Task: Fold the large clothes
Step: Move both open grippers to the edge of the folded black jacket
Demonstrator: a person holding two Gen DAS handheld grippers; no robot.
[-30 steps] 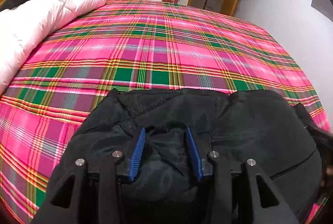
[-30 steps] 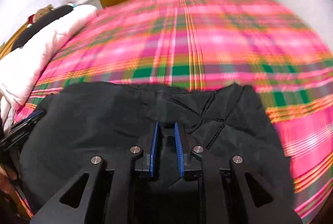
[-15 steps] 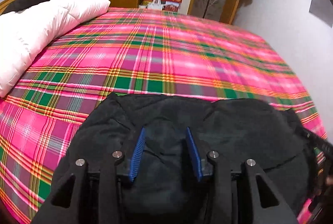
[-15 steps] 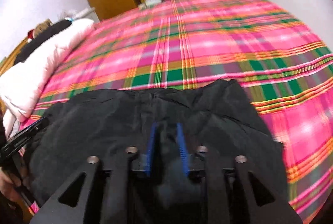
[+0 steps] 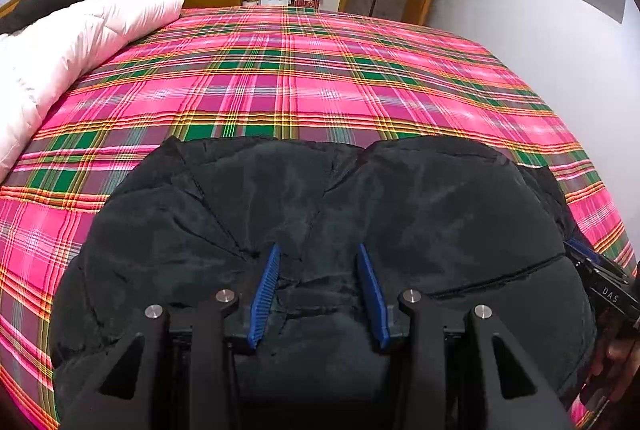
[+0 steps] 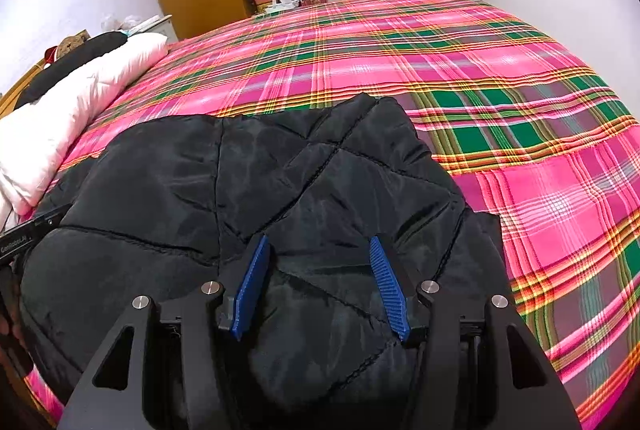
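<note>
A: Between the left gripper [image 5: 318,288] pads, black jacket [image 5: 320,230] fabric sits bunched, looks pinched. Right gripper [image 6: 320,284] jaws just opened, spread, fabric between but loose.

B: Progress?

A: Jacket already a compact bundle at the bed's [image 5: 320,82] near edge. Looks near done; maybe squaring up left.

B: Axis?

A: Long side runs gripper to gripper, across the views. Collar end, can't tell.
</note>
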